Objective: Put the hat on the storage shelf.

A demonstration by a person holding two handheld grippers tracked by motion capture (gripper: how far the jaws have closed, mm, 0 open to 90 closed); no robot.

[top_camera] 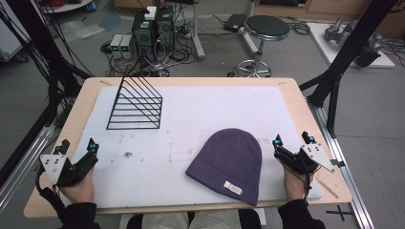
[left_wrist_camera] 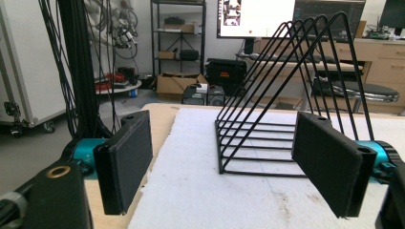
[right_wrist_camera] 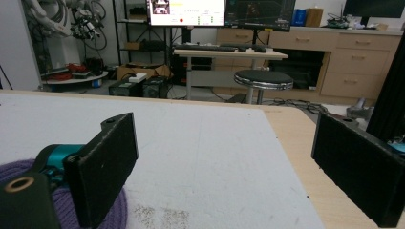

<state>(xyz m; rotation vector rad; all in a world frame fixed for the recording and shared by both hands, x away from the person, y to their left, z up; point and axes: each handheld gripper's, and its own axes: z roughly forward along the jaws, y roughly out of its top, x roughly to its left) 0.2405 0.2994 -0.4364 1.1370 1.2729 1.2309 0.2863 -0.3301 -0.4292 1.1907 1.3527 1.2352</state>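
A purple knit beanie (top_camera: 230,163) with a small white label lies flat on the white mat (top_camera: 200,109), right of centre near the front. A black wire rack (top_camera: 136,103) with triangular dividers stands at the back left of the mat; the left gripper view looks at the rack (left_wrist_camera: 286,95) straight ahead. My left gripper (top_camera: 76,147) rests at the front left edge, jaws wide apart and empty. My right gripper (top_camera: 292,140) sits at the front right, just right of the beanie, also open with nothing between its jaws. In the right gripper view, the beanie's edge (right_wrist_camera: 112,210) lies beside the left jaw.
The mat covers a wooden table (top_camera: 305,119). Beyond the far edge are a black stool (top_camera: 265,28), computer towers (top_camera: 153,28) and cables on the floor. Black frame posts (top_camera: 344,57) stand at both sides of the table.
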